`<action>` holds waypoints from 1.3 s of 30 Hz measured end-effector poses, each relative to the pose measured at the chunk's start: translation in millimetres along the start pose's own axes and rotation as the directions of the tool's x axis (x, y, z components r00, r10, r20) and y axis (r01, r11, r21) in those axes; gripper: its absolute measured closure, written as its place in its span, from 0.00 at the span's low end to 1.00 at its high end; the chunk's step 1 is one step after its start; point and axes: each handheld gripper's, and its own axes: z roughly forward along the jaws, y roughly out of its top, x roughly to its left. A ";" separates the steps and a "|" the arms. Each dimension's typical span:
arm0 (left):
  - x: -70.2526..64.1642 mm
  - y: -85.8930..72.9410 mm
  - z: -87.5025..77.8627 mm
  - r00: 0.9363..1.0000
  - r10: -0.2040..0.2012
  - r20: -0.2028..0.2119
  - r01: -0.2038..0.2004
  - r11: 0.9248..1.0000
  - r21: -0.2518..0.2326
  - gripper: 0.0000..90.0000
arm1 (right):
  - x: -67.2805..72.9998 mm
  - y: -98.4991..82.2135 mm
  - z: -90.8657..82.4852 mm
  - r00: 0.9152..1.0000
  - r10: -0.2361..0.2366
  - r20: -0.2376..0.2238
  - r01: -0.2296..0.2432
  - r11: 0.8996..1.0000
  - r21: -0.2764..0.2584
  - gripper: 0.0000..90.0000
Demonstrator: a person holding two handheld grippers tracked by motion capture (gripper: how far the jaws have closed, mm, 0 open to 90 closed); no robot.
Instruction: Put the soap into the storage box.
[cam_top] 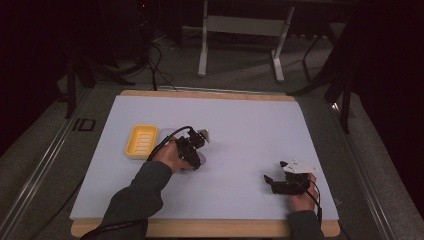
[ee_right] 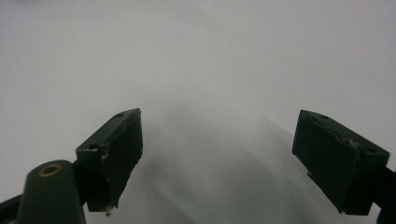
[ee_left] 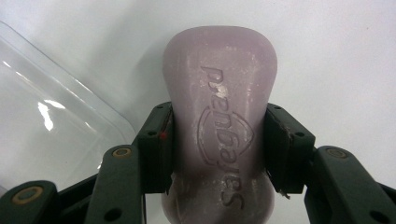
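Gripping a soap bar (ee_left: pixel 219 121) on the tabletop (cam_top: pixel 250 130) with the left gripper (ee_left: pixel 219 149).
Its fingers (ee_left: pixel 156 144) press the pale purple bar's sides, beside a clear lid (ee_left: pixel 46 116) and near a yellow dish (cam_top: pixel 141 140). The right gripper (ee_right: pixel 217 154) rests well apart on bare tabletop, its fingers wide with nothing between them.

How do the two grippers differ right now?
The left gripper is shut on the soap; the right gripper is open with nothing between its jaws. The left sits beside the yellow dish, the right near the mat's right edge. Both are hand-held over it.
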 end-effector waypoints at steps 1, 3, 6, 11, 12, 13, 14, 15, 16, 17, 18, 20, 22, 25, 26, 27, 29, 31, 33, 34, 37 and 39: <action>0.5 -0.2 -0.8 1.000 0.000 -0.001 0.000 1.000 0.002 0.55 | 0.0 0.0 0.0 1.000 0.000 0.000 0.000 1.000 0.000 0.18; 1.0 -0.5 -1.3 1.000 -0.003 -0.001 0.003 1.000 -0.002 0.55 | -0.1 0.0 -0.1 1.000 0.000 0.000 0.000 1.000 0.000 0.18; 2.0 -0.7 -2.4 1.000 -0.004 0.000 0.004 1.000 -0.004 0.55 | 0.0 0.0 0.0 1.000 0.000 0.000 0.000 1.000 0.000 0.18; 3.5 -1.3 -3.7 1.000 -0.011 -0.002 0.011 1.000 -0.007 0.55 | 0.0 0.0 0.0 1.000 0.000 0.000 0.000 1.000 0.000 0.18; 3.8 -1.4 -3.9 1.000 -0.012 -0.002 0.012 1.000 -0.008 0.55 | 0.0 0.0 0.0 1.000 0.000 0.000 0.000 1.000 0.000 0.18; 4.5 -1.6 -4.3 1.000 -0.009 -0.003 0.009 1.000 -0.006 0.55 | 0.0 0.0 0.0 1.000 0.000 0.000 0.000 1.000 0.000 0.18; 4.9 -1.8 -4.6 1.000 -0.010 -0.003 0.010 1.000 -0.006 0.55 | 0.0 0.0 0.0 1.000 0.000 0.000 0.000 1.000 0.000 0.18; 5.2 -2.0 -4.7 1.000 -0.013 -0.002 0.013 1.000 -0.009 0.55 | 0.1 0.0 0.0 1.000 -0.001 0.001 0.001 1.000 0.000 0.18; 5.6 -2.3 -5.0 1.000 -0.015 -0.003 0.015 1.000 -0.009 0.55 | 0.1 0.0 0.0 1.000 -0.002 0.001 0.002 1.000 0.000 0.18; 6.0 -2.6 -5.2 1.000 -0.018 -0.003 0.018 1.000 -0.010 0.55 | 0.1 0.0 0.0 1.000 -0.003 0.001 0.003 1.000 0.000 0.18; 6.3 -2.9 -5.4 1.000 -0.020 -0.004 0.020 1.000 -0.011 0.55 | 0.1 0.0 0.0 1.000 -0.002 0.001 0.002 1.000 0.000 0.18; 6.8 -3.6 -5.8 1.000 -0.026 -0.003 0.026 1.000 -0.017 0.55 | 0.1 0.0 0.0 1.000 -0.003 0.001 0.003 1.000 0.000 0.18; 6.8 -3.9 -6.0 1.000 -0.028 -0.001 0.028 0.999 -0.021 0.55 | 0.1 0.0 0.0 1.000 -0.003 0.001 0.003 1.000 0.001 0.18; 7.1 -3.9 -6.6 1.000 -0.030 0.001 0.030 0.999 -0.023 0.55 | 0.1 0.0 0.0 1.000 -0.003 0.001 0.003 1.000 0.001 0.18; 7.5 -3.8 -7.1 1.000 -0.029 0.001 0.029 0.999 -0.022 0.55 | 0.1 0.0 0.0 1.000 -0.004 0.001 0.004 1.000 0.000 0.18; 7.6 -3.9 -7.2 0.999 -0.033 0.001 0.033 0.999 -0.025 0.55 | 0.1 0.0 -0.1 1.000 -0.002 0.001 0.002 1.000 0.001 0.18; 8.4 -4.2 -8.1 1.000 -0.029 0.001 0.030 0.999 -0.024 0.55 | 0.1 0.0 0.0 1.000 -0.002 0.001 0.002 1.000 0.000 0.18; 9.1 -4.9 -8.8 0.999 -0.034 0.001 0.034 0.999 -0.027 0.55 | 0.1 0.0 0.0 1.000 -0.002 0.001 0.002 1.000 0.000 0.18; 10.0 -5.9 -9.9 0.999 -0.041 0.002 0.041 0.999 -0.032 0.55 | 0.2 0.0 0.0 1.000 -0.002 0.001 0.002 1.000 0.000 0.18; 10.6 -6.4 -10.5 0.999 -0.045 0.005 0.045 0.998 -0.034 0.55 | 0.1 0.0 0.0 1.000 -0.003 0.001 0.003 1.000 0.000 0.18; 12.0 -7.5 -11.9 0.999 -0.051 0.005 0.051 0.998 -0.042 0.55 | 0.3 0.0 0.1 1.000 -0.005 0.002 0.005 1.000 0.002 0.18; 13.1 -8.1 -13.1 0.999 -0.053 0.006 0.053 0.998 -0.042 0.55 | 0.4 0.0 0.0 1.000 -0.005 0.001 0.005 1.000 0.002 0.18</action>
